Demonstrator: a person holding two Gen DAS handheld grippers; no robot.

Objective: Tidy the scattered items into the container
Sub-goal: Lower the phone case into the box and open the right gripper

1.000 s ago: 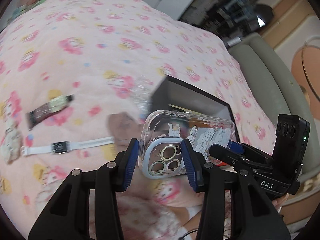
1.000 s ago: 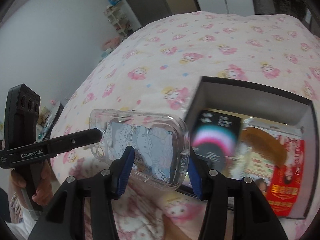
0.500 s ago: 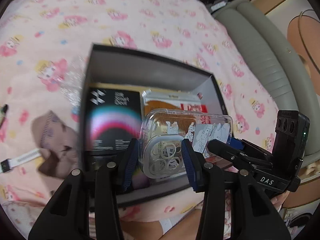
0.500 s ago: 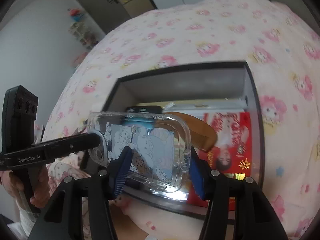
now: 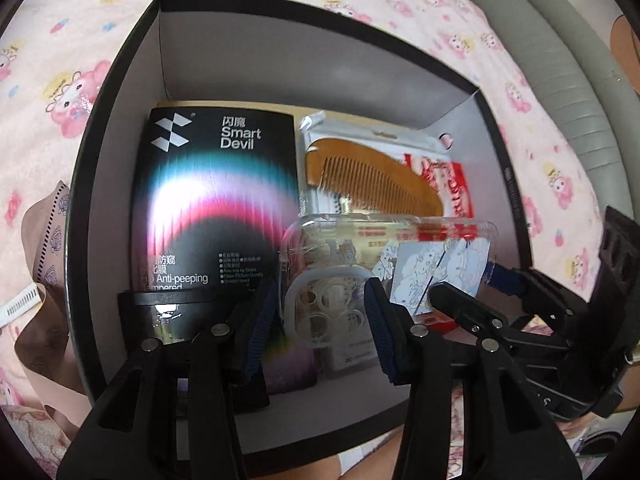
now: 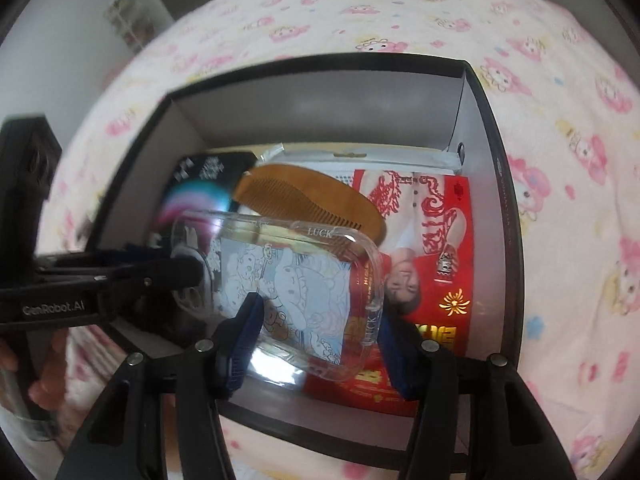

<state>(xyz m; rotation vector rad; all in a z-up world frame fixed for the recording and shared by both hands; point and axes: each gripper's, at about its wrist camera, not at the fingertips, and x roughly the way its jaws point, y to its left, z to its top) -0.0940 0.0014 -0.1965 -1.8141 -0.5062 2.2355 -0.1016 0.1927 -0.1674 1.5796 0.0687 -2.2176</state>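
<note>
A clear phone case (image 5: 384,264) (image 6: 296,288) with cartoon prints hangs low inside the black box (image 5: 120,80) (image 6: 492,160). My left gripper (image 5: 320,320) is shut on its camera end, blue pads on both long edges. My right gripper (image 6: 316,336) is shut on the other end, and it also shows at the right of the left wrist view (image 5: 460,296). Under the case lie a black Smart Devil screen protector pack (image 5: 216,208), a wooden comb (image 5: 372,184) (image 6: 312,196) and a red packet (image 6: 432,240).
The box sits on a pink cartoon-print bedspread (image 5: 72,40) (image 6: 400,8). A brown face mask (image 5: 48,240) and a white watch strap (image 5: 20,304) lie left of the box. A grey padded edge (image 5: 560,60) runs along the right. A person's hand (image 6: 44,376) holds the left gripper.
Both grippers carried the phone case from above the bedspread across to the box and down into it. The box's contents now fill both views.
</note>
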